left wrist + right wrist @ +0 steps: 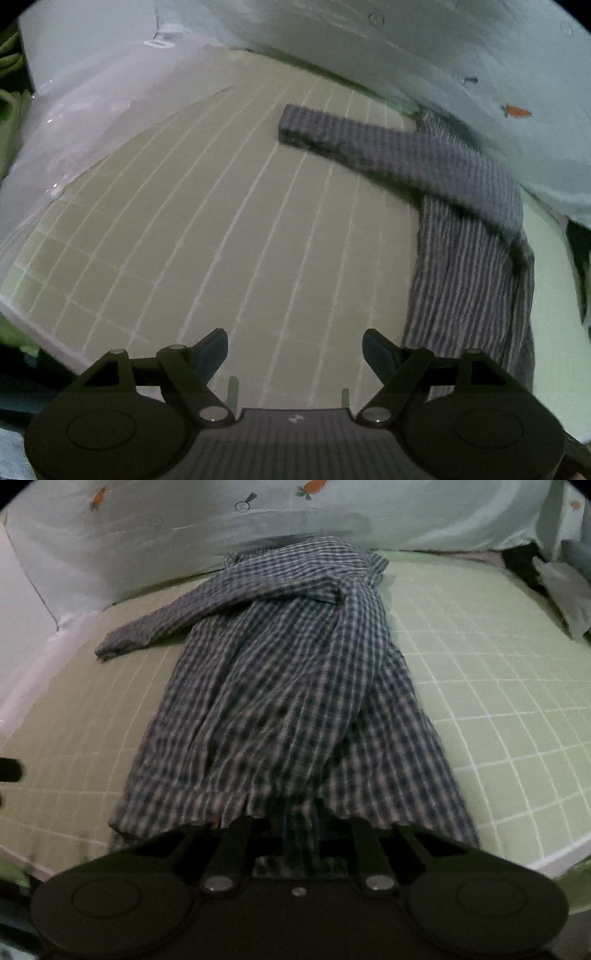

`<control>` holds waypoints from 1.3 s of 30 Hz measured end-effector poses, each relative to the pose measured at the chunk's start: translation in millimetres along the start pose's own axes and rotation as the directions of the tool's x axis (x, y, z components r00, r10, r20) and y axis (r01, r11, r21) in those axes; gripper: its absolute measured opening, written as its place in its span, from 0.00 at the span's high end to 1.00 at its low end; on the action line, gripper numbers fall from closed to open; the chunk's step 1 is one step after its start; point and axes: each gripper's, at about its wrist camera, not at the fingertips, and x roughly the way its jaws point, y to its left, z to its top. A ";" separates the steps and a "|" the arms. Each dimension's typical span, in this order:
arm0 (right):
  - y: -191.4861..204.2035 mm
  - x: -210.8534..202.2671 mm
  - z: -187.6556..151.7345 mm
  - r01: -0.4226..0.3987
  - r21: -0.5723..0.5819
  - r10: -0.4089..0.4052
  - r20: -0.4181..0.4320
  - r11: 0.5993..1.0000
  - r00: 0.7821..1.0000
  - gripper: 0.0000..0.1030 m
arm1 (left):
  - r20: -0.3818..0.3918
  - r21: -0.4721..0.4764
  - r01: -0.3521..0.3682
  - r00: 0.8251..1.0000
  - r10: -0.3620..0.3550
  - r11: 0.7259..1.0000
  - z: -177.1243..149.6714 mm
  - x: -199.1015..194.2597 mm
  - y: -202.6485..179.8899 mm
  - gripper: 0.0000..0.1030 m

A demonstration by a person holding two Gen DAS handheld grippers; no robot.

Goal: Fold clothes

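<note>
Pinching checked shirt hem in my right gripper, jaws narrow, for dragging flat; left gripper jaws wide, empty, sleeve ahead-right.

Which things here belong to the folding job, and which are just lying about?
Part of the job:
- checked shirt, its hem bunched over the right claw
- left claw, open over the bare mat
- grid mat under the shirt

Lying about:
- carrot-print cloth behind
- green cloth at the left edge
</note>
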 end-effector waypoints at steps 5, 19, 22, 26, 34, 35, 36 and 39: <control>-38.7 -18.7 55.1 -0.015 -0.039 0.020 0.126 0.999 0.992 0.56 | 0.020 -0.100 -0.046 0.999 0.048 0.994 18.0 7.5 -26.3 0.17; -64.7 61.7 189.6 -0.041 0.039 0.034 0.166 0.998 0.986 0.38 | 0.018 -0.233 -0.146 0.988 0.154 0.961 98.8 58.7 -14.2 0.13; -55.4 86.1 220.4 -0.041 0.041 0.033 0.184 0.998 0.982 0.23 | 0.006 -0.255 -0.158 0.986 0.165 0.954 133.4 86.9 -5.4 0.13; -44.3 124.3 259.2 -0.012 0.038 0.006 0.172 0.999 0.985 0.22 | -0.026 -0.229 -0.165 0.986 0.163 0.959 174.1 128.7 -4.5 0.13; -39.3 207.9 297.4 0.007 0.023 -0.007 0.036 1.000 0.999 0.25 | -0.038 -0.136 -0.161 0.987 0.157 0.977 202.5 182.9 -19.6 0.10; -38.8 214.4 297.6 0.001 0.015 -0.001 0.019 1.000 1.000 0.36 | -0.029 -0.114 -0.163 0.987 0.160 0.980 203.6 185.3 -22.7 0.10; -38.4 220.8 297.8 -0.006 0.006 0.006 0.002 1.000 1.000 0.55 | -0.021 -0.092 -0.168 0.986 0.166 0.982 204.5 187.4 -25.6 0.10; -31.0 224.4 298.7 0.007 -0.049 -0.007 0.007 0.999 1.000 0.94 | 0.002 -0.056 -0.179 0.984 0.179 0.982 205.7 191.5 -31.4 0.11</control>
